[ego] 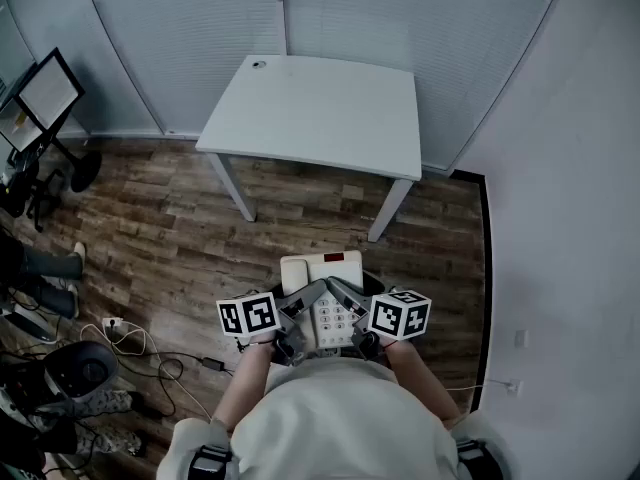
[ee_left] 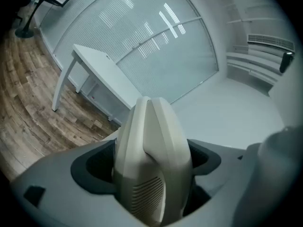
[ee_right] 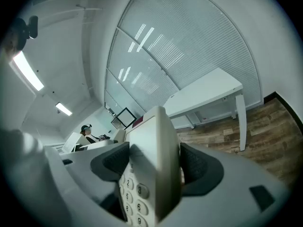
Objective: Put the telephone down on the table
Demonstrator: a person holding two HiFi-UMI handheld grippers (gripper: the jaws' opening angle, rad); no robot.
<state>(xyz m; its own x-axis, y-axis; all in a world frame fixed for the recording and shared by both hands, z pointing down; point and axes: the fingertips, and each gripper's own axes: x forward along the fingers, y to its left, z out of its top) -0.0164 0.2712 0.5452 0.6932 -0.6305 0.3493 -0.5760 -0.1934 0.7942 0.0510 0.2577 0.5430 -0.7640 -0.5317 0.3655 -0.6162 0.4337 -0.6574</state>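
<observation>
Held aloft near body: telephone (ego: 322,268). left gripper (ego: 298,313) clamped on handset side, right gripper (ego: 352,308) clamped on keypad side. Ahead, table (ego: 320,108) well apart. Approach and set-down not yet done.

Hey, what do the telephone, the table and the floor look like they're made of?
Telephone: off-white moulded plastic by the look, smooth with a slight sheen; the slotted grille on its side suggests it.
Table: plain white matte top, probably laminated board; slim pale legs, perhaps painted metal.
Floor: brown planks with visible grain, either wood or wood-look laminate; can't tell which.
</observation>
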